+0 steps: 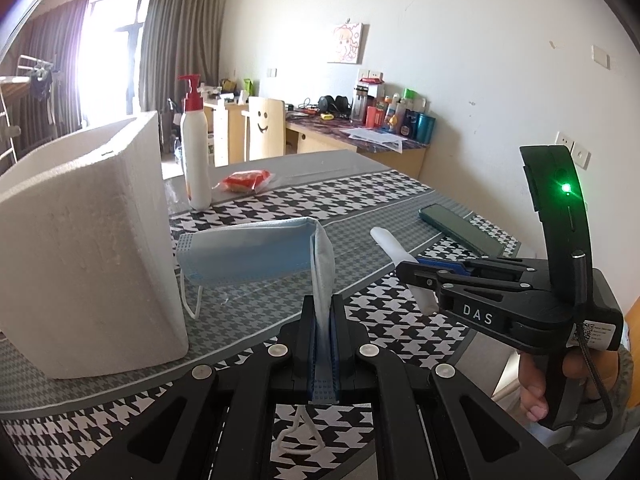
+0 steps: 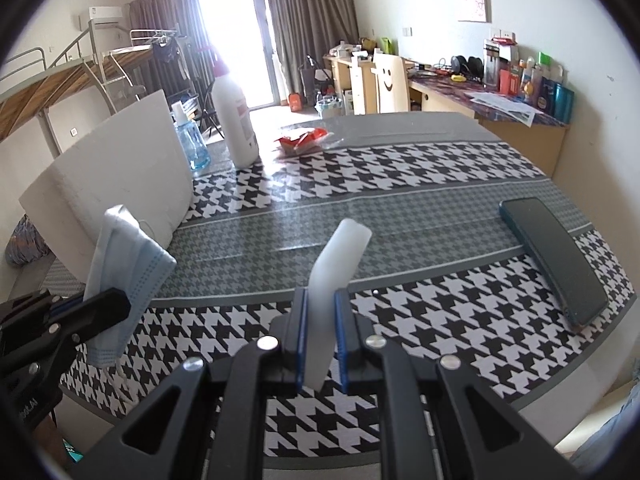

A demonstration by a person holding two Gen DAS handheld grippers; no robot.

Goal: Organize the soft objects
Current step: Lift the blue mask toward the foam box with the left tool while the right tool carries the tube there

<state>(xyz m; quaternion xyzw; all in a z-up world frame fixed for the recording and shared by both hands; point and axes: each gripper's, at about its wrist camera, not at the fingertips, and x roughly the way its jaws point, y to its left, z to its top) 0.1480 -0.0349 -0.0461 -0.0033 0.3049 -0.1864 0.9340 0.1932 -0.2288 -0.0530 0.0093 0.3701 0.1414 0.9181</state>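
Note:
My left gripper (image 1: pixel 323 312) is shut on a light blue face mask (image 1: pixel 248 252) and holds it above the table, right beside the white foam box (image 1: pixel 88 248). The mask (image 2: pixel 128 264) and left gripper (image 2: pixel 120 300) also show in the right wrist view, next to the foam box (image 2: pixel 120 176). My right gripper (image 2: pixel 321 300) is shut on a white soft foam strip (image 2: pixel 336 264) that sticks up and forward from the jaws. The right gripper (image 1: pixel 404 270) and its strip (image 1: pixel 390 246) show at the right of the left wrist view.
A dark phone (image 2: pixel 556 260) lies on the houndstooth tablecloth (image 2: pixel 400 184) at the right. A white pump bottle (image 1: pixel 195 152), a red snack packet (image 1: pixel 244 181) and a blue bottle (image 2: pixel 192 140) stand at the table's far side. A chair (image 1: pixel 266 128) and cluttered desk (image 1: pixel 360 136) lie beyond.

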